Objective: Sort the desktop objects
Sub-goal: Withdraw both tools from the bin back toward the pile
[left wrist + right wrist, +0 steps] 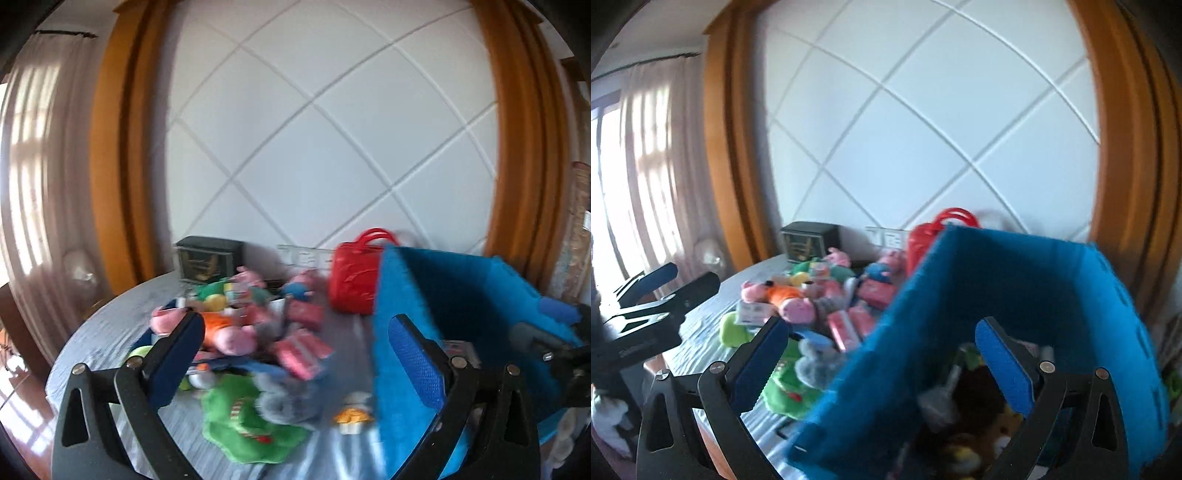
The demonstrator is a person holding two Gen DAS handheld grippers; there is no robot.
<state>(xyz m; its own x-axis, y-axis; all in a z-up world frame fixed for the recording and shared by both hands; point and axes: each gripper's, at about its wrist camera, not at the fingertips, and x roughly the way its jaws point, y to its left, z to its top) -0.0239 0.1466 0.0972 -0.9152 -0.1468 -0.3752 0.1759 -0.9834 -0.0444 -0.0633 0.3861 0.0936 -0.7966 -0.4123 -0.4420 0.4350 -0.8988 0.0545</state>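
A pile of plush toys (236,325) lies on the round grey table (110,332), with pink pig dolls, a green plush (247,424) and a grey plush (284,398) in front. A blue felt bin (461,314) stands at the right; it holds several toys in the right wrist view (960,424). My left gripper (295,354) is open and empty above the pile's near edge. My right gripper (879,362) is open and empty, straddling the bin's near left wall (871,387). The pile (798,302) also shows there. Both views are blurred.
A red handbag (354,273) stands behind the bin. A dark small box (207,258) sits at the table's back against the white panelled wall. A small yellow toy (351,413) lies by the bin's left wall. The left gripper shows at the left of the right wrist view (665,288).
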